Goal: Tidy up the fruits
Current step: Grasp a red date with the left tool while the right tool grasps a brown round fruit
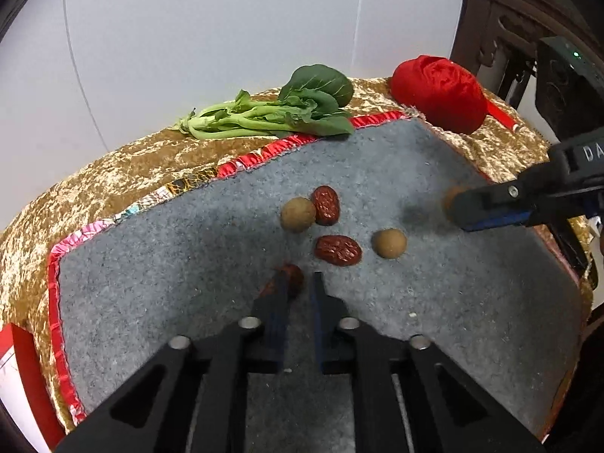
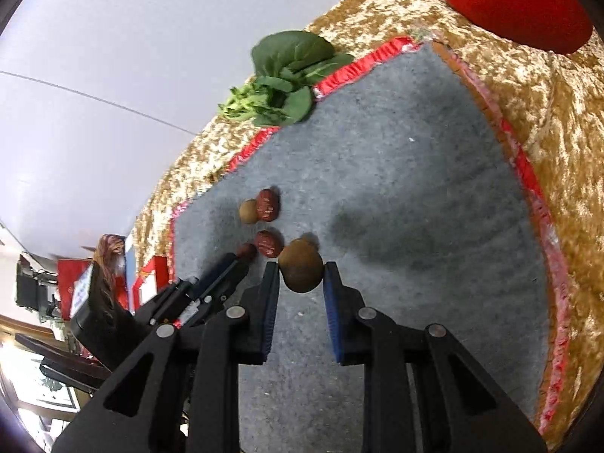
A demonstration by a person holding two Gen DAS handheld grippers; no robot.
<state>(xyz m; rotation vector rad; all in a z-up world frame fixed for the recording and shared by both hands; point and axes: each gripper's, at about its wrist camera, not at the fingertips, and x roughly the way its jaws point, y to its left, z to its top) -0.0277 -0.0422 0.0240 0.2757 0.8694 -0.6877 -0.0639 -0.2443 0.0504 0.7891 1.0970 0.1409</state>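
Longan (image 2: 302,270), pinched between my right gripper (image 2: 301,270) fingers over the grey mat (image 1: 434,302); left gripper (image 1: 300,277) fingers pinch a red date (image 1: 292,277). I'd lower each gently beside its kind.

A big pale wall (image 1: 211,30) fills the back, and it looks smooth and grey-white with thin lines running across it. The table is covered with a shiny gold cloth (image 1: 124,173) that is all crinkly. On top of it lies a fuzzy grey mat (image 1: 434,294) with a red frilly edge (image 1: 377,119). At the far right stands dark carved wooden furniture (image 1: 490,19). In the right wrist view, low on the left, the room looks crowded with red boxes (image 2: 71,283) and dark things, too blurry to tell apart. The light is soft and even.
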